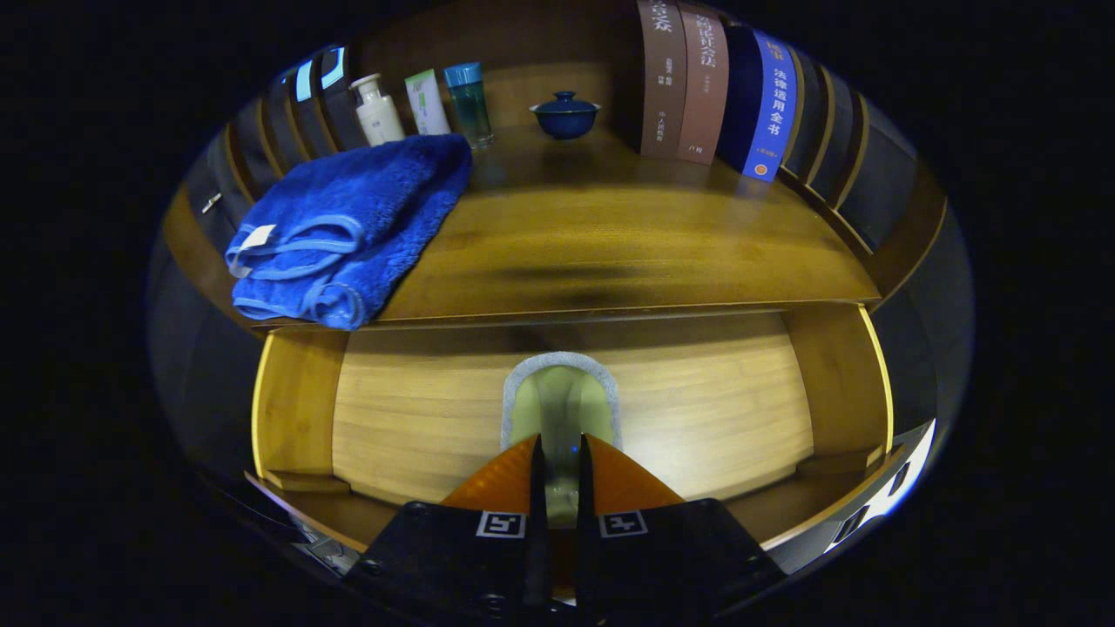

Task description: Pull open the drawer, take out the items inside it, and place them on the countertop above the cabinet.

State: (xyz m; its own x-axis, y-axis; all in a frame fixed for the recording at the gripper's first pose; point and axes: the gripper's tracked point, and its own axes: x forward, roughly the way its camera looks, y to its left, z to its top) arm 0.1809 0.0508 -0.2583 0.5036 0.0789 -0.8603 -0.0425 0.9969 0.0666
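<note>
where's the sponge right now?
Gripper view: the sponge is pinched between the gripper fingers, held over the open drawer, below the countertop's front edge.

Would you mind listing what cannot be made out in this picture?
- Sponge in the gripper view: its near end is hidden behind the gripper, so whether both jaws press it is unclear.
- Drawer: front edge hidden by the gripper body.
- Bottles behind the blue towel: labels too small.
</note>
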